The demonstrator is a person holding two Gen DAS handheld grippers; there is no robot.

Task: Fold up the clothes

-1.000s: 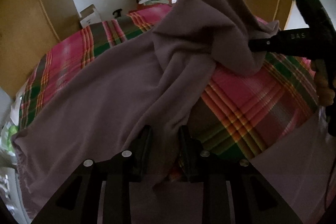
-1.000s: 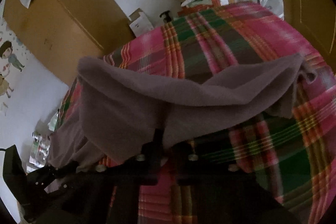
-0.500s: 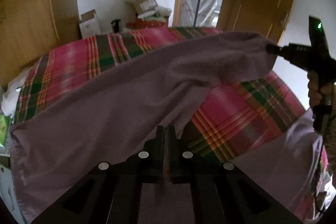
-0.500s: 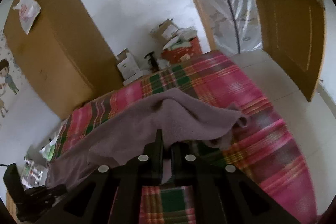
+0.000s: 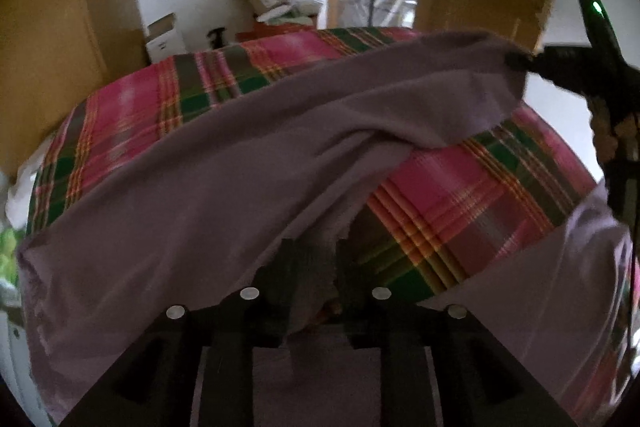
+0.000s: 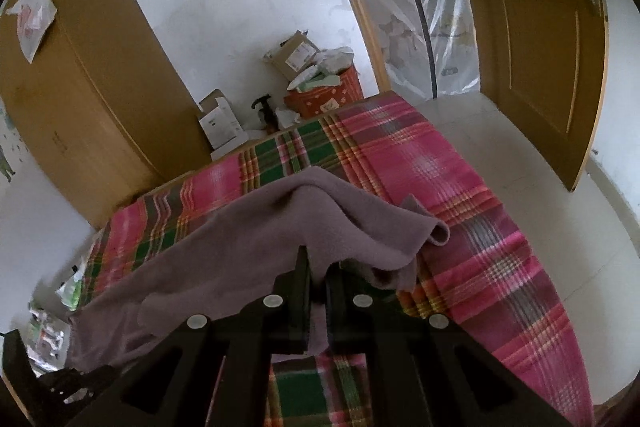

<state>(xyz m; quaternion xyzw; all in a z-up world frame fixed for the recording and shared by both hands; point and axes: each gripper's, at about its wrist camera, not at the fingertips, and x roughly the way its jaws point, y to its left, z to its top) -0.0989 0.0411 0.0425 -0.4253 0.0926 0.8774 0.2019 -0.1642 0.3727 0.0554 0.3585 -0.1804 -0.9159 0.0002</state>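
Observation:
A mauve fleece garment [image 5: 224, 163] stretches across the pink-and-green plaid bed [image 5: 460, 187]. My left gripper [image 5: 318, 259] is at its near edge with the jaws parted. A fold of cloth hangs loosely between the fingers [image 5: 294, 267]. At the far right, the right gripper [image 5: 520, 61] pinches the garment's other end and holds it above the bed. In the right wrist view, that gripper [image 6: 318, 267] is shut on the garment [image 6: 248, 239], which drapes away to the left. A loose flap [image 6: 438, 233] curls over on the plaid bed [image 6: 440, 167].
A hand [image 5: 608, 139] holds the right gripper's handle. Cardboard boxes [image 6: 220, 125], a red bin [image 6: 328, 95] and a bottle stand past the bed's far end. A wooden wardrobe [image 6: 92, 99] stands left. An open door [image 6: 532, 39] and tiled floor [image 6: 560, 195] are right.
My left jaws were shut on the cloth half a second ago and now stand apart. The right gripper stays shut, holding the garment's end up, and the cloth sags slightly in the middle.

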